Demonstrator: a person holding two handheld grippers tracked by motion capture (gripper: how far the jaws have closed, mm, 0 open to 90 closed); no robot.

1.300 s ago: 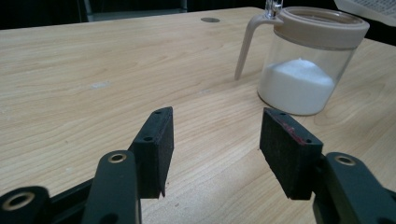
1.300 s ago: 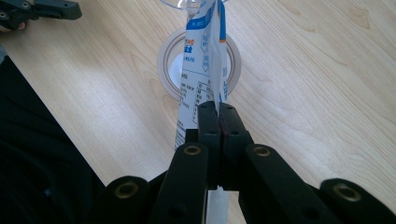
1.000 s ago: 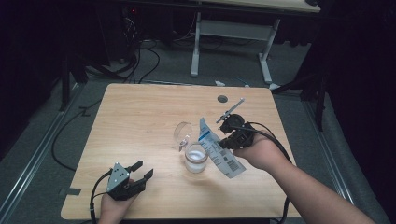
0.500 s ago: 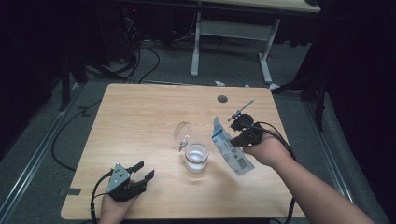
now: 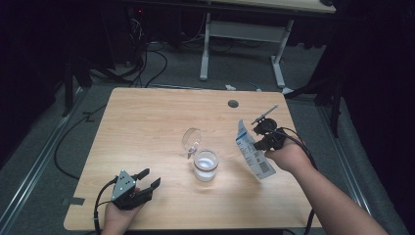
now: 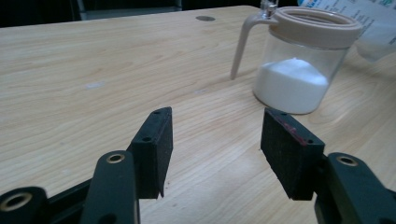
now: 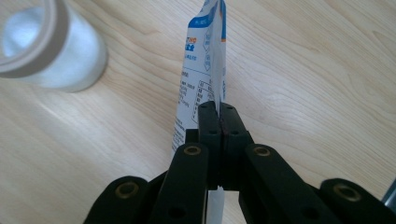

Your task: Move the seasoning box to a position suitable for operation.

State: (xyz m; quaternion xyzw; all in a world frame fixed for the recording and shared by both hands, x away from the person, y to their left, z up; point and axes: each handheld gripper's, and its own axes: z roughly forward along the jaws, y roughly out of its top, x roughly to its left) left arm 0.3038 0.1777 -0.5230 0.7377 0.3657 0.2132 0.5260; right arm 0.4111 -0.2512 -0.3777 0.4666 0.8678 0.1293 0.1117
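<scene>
Since the earlier frame, sachet [image 5: 253, 154] and right tool [image 5: 265, 138] were carried rightward off the jar [image 5: 205, 165], now right of centre above the counter [image 5: 147, 127]. Sachet is held clenched between the right tool's jaws. Left tool [image 5: 146, 180], lower left, is kept released, nothing between its jaws.

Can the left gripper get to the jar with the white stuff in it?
Probably yes. The left gripper has its fingers open, and bare table lies between them and the jar.
</scene>
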